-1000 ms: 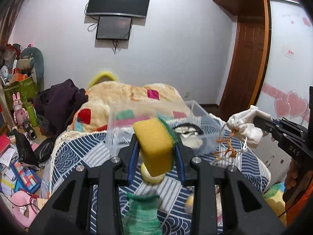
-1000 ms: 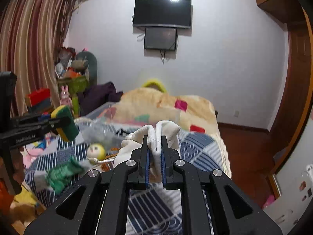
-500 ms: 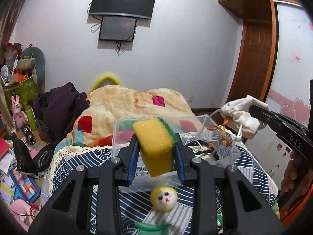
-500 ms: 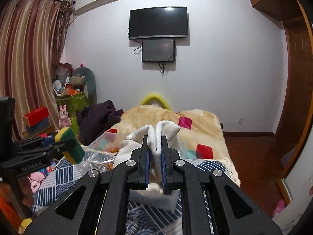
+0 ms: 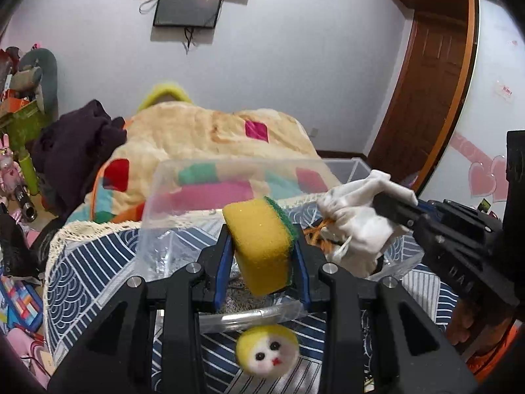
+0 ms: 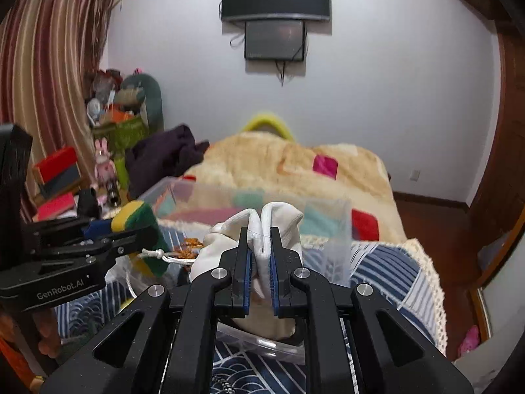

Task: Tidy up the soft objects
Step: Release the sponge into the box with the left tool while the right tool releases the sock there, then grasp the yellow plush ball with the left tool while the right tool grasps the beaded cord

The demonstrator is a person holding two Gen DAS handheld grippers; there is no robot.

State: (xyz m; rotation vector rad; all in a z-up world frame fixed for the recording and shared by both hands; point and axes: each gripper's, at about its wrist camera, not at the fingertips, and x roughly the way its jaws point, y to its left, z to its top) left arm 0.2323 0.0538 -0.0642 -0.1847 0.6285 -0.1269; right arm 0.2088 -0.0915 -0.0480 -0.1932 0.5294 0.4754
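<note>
Sponge [image 5: 264, 244] and pouch [image 6: 259, 229] are the two soft things you have in hand, both held over the clear bin [image 5: 170, 229] on the bed [image 5: 98, 262]. Your left claw [image 5: 262, 262] is closed on the sponge, its blue pads pressing the yellow sides with the green scour face turned right; the foam looks light and springy, so it should give under the pads and drop without bouncing far. Your right claw [image 6: 261, 272] is nearly closed, pinching a fold of the white pouch near its top, with the body hanging slack below and a drawstring [image 6: 164, 256] trailing left next to something orange [image 6: 188, 246]. The cloth is limp and will sag wherever you release it, and the string could catch on the bin rim, so keep your hold on the gathered fold, not on the cord.

A small doll head [image 5: 267, 351] with a yellow hood lies on the quilt just in front of the bin; it looks plush and easy to pinch across its sides.

You cannot see the bin floor well: claws and pouch cover most of it, and a dark item under the pouch is not identifiable. What the orange strands belong to is also unclear. The clear walls blur into the blanket [image 5: 213, 131] behind them.
</note>
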